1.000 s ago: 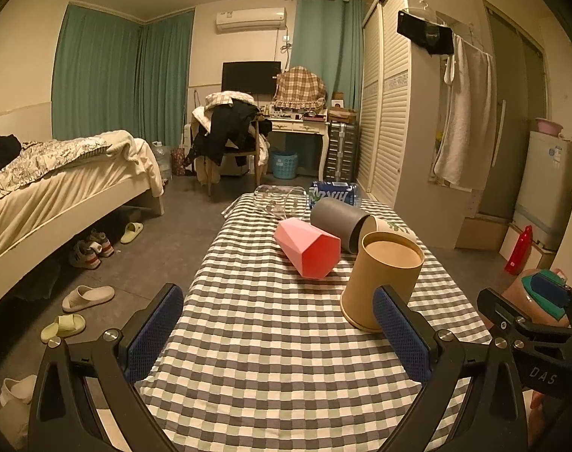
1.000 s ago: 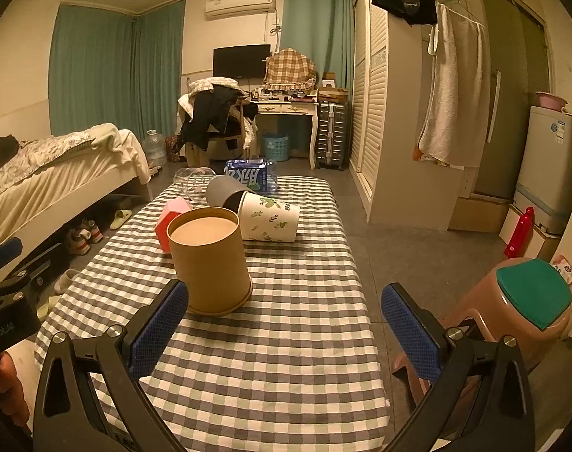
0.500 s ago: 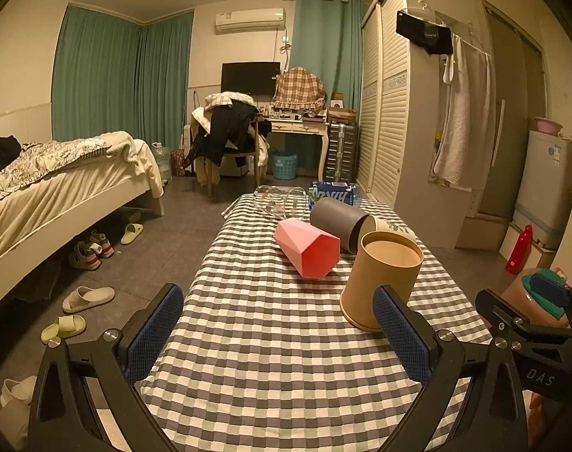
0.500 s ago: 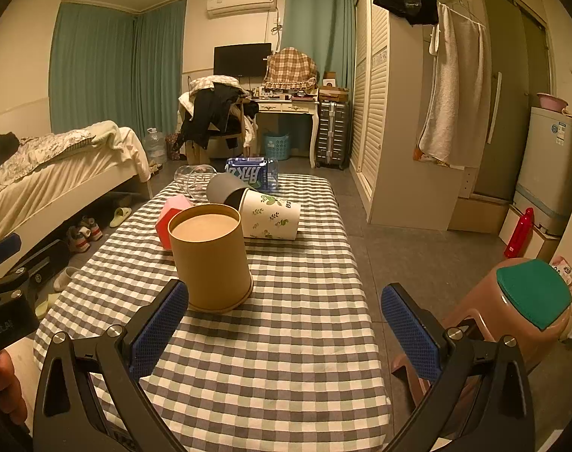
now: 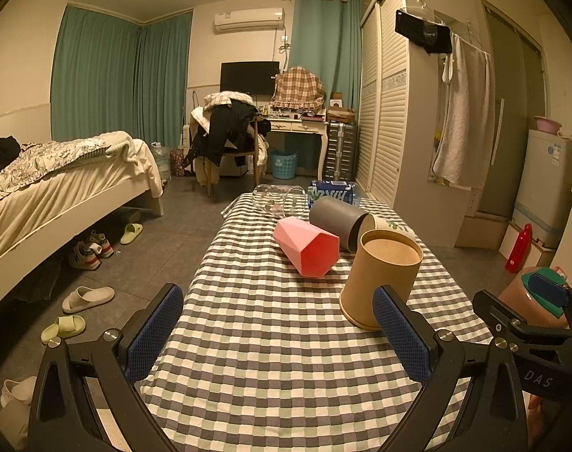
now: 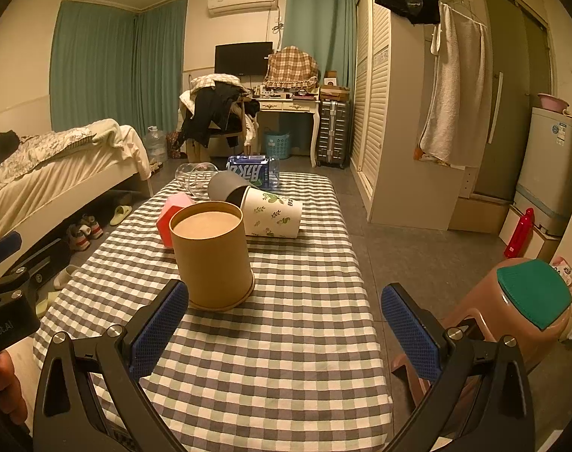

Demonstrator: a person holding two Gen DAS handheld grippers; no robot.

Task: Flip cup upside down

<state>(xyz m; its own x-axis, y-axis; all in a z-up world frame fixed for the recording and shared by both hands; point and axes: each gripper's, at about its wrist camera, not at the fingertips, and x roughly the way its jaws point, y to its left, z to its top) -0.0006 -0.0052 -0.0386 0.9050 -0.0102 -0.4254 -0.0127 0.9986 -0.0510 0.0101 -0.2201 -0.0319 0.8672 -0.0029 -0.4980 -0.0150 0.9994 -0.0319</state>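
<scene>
Almost no change over the last second: the tan cardboard cup (image 6: 212, 258) stands base-up on the checked desk (image 6: 286, 339), ahead-left of the right hand-held gripper (image 6: 284, 329). Both it and the left hand-held gripper (image 5: 282, 333) gape empty; flip looks done.

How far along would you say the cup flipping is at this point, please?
Done: the tan cup stands upside down on the checked table, wider rim down, flat base up. In hand: nothing; the left gripper and right gripper are both open and hold nothing. Left: the pink cup, grey cup and leaf-print cup lie on their sides.
</scene>
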